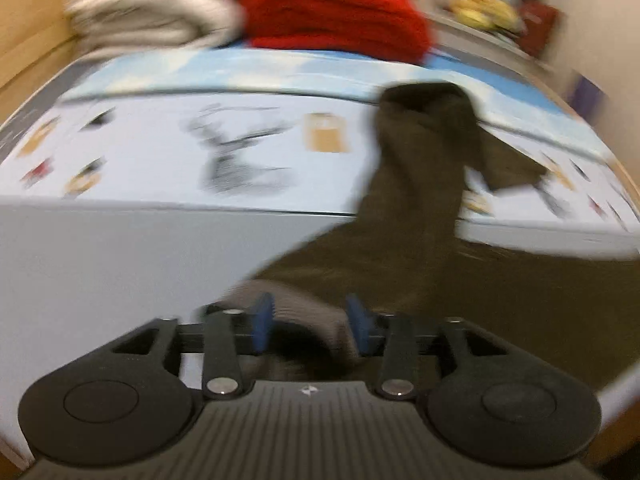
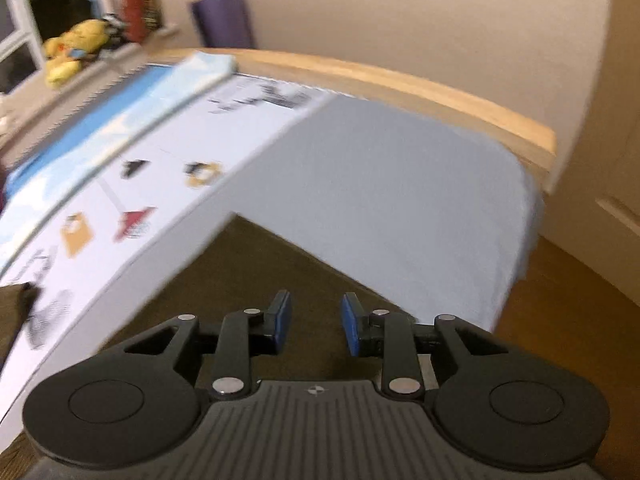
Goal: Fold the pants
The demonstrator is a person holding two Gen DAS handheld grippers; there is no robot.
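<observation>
Dark olive-brown pants lie on the bed, one leg reaching away toward the far side, the wide part near me. My left gripper hovers over the near edge of the pants, blue pads apart, with cloth bunched between them; the frame is blurred, so whether it grips the cloth is unclear. In the right wrist view the pants spread flat under my right gripper, which is open with nothing between its blue pads.
The bed has a pale sheet and a printed cover. A red blanket and a cream blanket are piled at the far side. A wooden bed frame and wall lie beyond. Yellow plush toys sit on a shelf.
</observation>
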